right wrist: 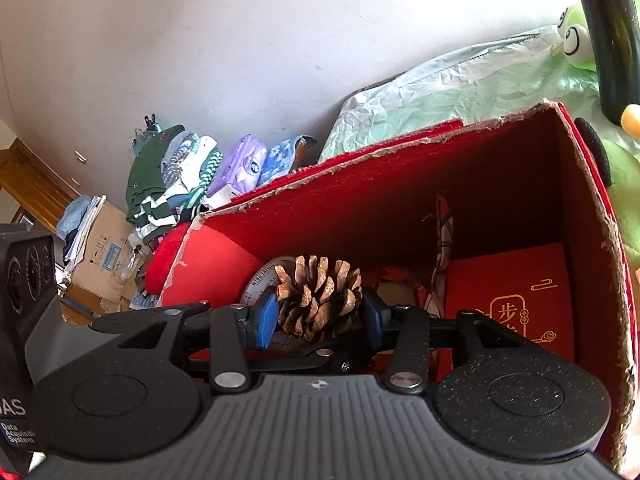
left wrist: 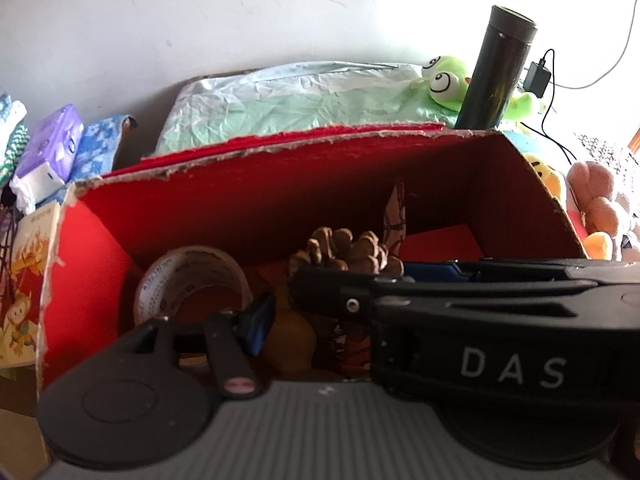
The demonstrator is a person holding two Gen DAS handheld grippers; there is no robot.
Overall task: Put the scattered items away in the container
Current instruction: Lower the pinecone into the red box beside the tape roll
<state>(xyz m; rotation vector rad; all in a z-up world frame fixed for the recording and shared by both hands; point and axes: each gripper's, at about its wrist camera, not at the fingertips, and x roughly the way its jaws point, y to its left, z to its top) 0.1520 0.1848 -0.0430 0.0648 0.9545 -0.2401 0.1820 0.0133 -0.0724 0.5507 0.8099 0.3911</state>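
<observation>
The red cardboard box (left wrist: 280, 148) (right wrist: 400, 148) fills both views, torn along its rim. Inside it my right gripper (right wrist: 320, 316) is shut on a brown pine cone (right wrist: 318, 296) (left wrist: 344, 250), with a blue pad pressed on each side. A roll of clear tape (left wrist: 192, 280) lies at the box's left. My left gripper (left wrist: 324, 320) reaches in low. Its left blue pad (left wrist: 260, 320) sits beside a rounded brown object (left wrist: 292, 340). Its other finger is hidden behind the right gripper's housing (left wrist: 500, 352). A red card with gold print (right wrist: 512, 308) lies on the box floor.
Behind the box lie a crumpled pale green bag (left wrist: 300, 96), a green frog plush (left wrist: 444, 80) and a tall black flask (left wrist: 500, 68). More plush toys (left wrist: 592, 200) crowd the right. Tissue packs (left wrist: 56, 136) and folded clothes (right wrist: 168, 184) sit at the left.
</observation>
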